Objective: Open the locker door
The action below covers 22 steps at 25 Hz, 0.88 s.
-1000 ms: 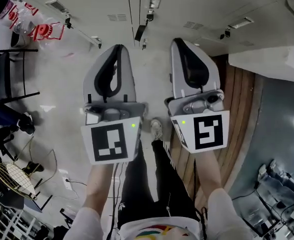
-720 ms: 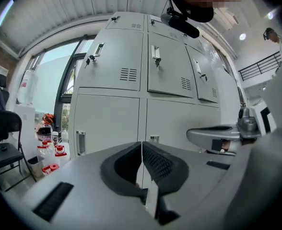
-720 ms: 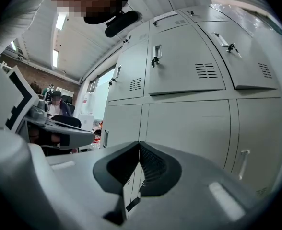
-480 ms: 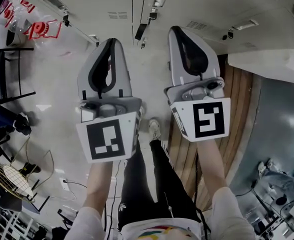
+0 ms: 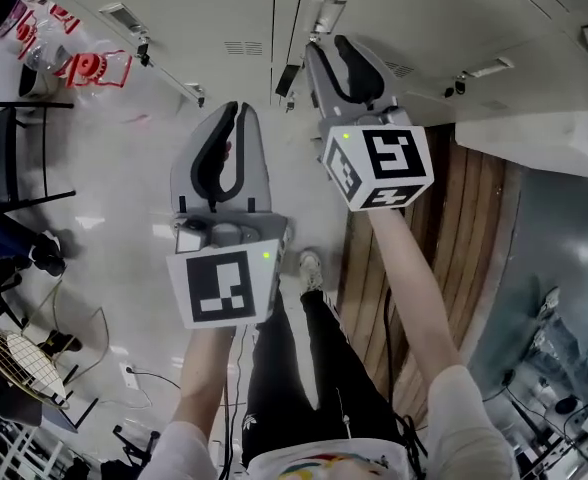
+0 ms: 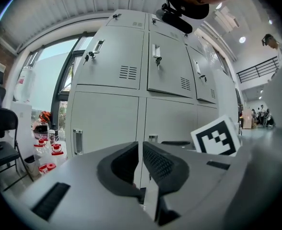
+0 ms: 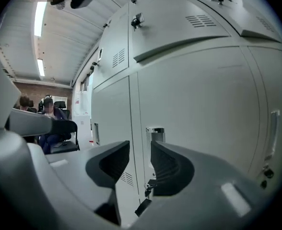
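Observation:
A bank of grey lockers (image 5: 274, 8) stands in front of me. In the right gripper view the nearest locker door (image 7: 198, 104) has a chrome handle (image 7: 155, 134), and below it a key (image 7: 149, 186) with a black tag hangs in the lock. My right gripper (image 7: 140, 147) is close to that door. Its jaws have just been opening and now stand apart, with the handle showing past the gap and nothing gripped. In the head view the right gripper (image 5: 319, 48) reaches further forward than the left. The left gripper (image 5: 232, 108) hangs back, shut and empty (image 6: 141, 147).
Other locker doors carry handles (image 6: 77, 142) and keys (image 6: 156, 59). A black chair (image 5: 14, 158) and red-capped bottles (image 5: 84, 63) stand at the left. A wooden floor strip (image 5: 474, 228) and a white ledge (image 5: 544, 128) lie to the right. A person sits far off (image 7: 47, 110).
The right gripper has moved forward toward the lockers and rolled, so its marker cube now faces up. The left gripper has stayed about where it was.

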### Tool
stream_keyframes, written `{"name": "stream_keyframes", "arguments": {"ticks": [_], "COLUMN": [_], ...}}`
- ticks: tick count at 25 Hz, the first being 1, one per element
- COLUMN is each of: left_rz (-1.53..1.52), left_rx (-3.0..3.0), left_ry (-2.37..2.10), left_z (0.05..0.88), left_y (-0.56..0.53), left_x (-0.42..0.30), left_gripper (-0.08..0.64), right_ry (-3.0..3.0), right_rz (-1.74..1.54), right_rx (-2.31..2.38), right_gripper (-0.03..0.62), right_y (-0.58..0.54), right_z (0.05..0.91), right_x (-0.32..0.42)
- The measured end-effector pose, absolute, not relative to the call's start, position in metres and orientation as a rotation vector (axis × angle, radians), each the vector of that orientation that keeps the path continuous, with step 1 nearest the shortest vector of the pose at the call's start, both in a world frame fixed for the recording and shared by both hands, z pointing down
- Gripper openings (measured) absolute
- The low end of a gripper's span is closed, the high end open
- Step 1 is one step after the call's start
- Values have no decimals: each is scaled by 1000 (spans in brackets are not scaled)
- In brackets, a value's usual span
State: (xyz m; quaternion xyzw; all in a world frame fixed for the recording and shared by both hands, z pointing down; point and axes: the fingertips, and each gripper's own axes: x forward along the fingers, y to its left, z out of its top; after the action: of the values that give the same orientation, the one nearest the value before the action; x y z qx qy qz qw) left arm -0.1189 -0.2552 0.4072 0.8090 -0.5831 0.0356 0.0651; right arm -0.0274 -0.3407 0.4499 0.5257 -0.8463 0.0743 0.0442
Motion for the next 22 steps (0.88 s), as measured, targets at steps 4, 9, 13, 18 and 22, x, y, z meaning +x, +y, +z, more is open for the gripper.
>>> {"name": "stream_keyframes", "arguments": {"ticks": [4, 9, 13, 18, 22], "left_rz": [193, 272, 275, 283, 269], "left_rx": [2485, 2438, 2434, 2421, 2388], "left_ry": [-1742, -1728, -1746, -1705, -1707], "left_z": [412, 424, 423, 432, 437], "left_y": [-246, -246, -242, -239, -239], "left_x": [-118, -131, -141, -144, -149], "left_gripper": [20, 20, 28, 121, 121], "right_ry": [-2526, -2471, -2440, -2464, -2477], "right_rz": [227, 194, 225, 245, 259], "right_rx": [1618, 1578, 1583, 1569, 1569], "right_gripper": [135, 138, 138, 138, 137], "right_y": [-361, -384, -395, -401, -400], "right_z": [465, 481, 490, 489, 487], "right_x": [-28, -38, -36, -44, -47]}}
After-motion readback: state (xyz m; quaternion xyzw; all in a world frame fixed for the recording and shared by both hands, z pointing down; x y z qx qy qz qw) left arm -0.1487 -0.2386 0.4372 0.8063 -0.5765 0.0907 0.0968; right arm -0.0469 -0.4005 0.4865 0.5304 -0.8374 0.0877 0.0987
